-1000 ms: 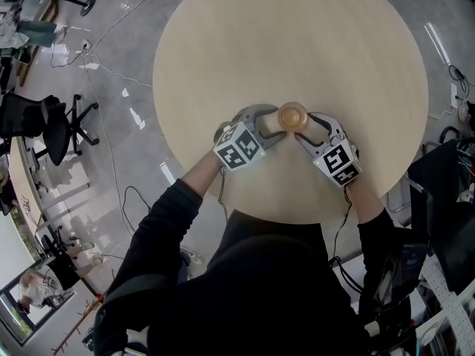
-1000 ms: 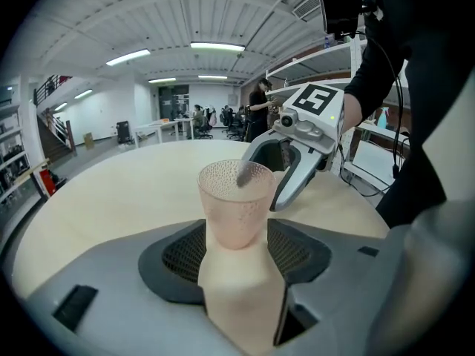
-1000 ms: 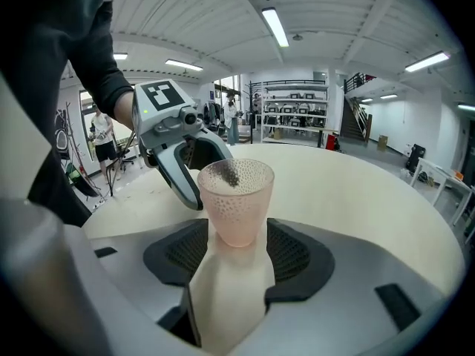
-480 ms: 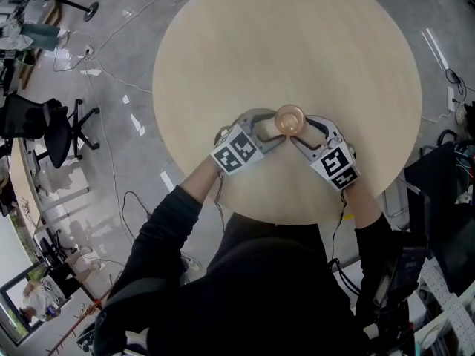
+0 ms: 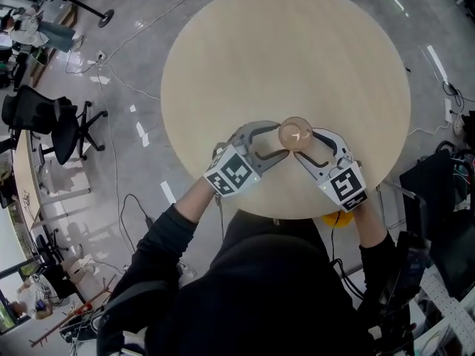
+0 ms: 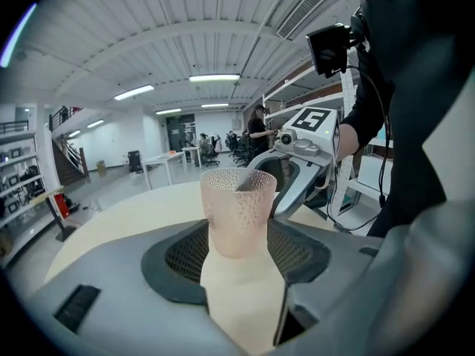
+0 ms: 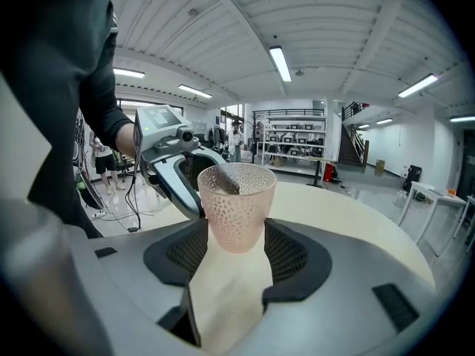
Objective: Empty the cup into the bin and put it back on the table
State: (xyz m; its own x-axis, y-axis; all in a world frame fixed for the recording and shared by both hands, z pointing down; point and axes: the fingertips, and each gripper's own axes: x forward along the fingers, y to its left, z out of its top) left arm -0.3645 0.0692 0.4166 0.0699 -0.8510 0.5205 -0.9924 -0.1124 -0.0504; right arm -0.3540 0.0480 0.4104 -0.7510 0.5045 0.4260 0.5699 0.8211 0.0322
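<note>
A pink, dimpled, see-through cup [image 5: 295, 133] hangs near the round wooden table's [image 5: 282, 50] front edge, with a small pale scrap inside it. My left gripper [image 5: 281, 140] closes on it from the left and my right gripper [image 5: 304, 143] from the right, their fingertips nearly meeting. In the left gripper view the cup [image 6: 237, 210] stands upright between the dark pads, with the right gripper [image 6: 297, 169] behind it. The right gripper view shows the cup [image 7: 236, 202] pinched low down, with the left gripper [image 7: 174, 176] beyond it.
A yellow object [image 5: 338, 219] shows below the table's front edge, under my right forearm, mostly hidden. Black office chairs [image 5: 52, 121] and cables [image 5: 111, 73] lie on the grey floor to the left. More equipment stands at the right edge.
Both grippers, with the cup between them, have come toward the table's front edge. The cup looks slightly larger and higher. The yellow object has come into view.
</note>
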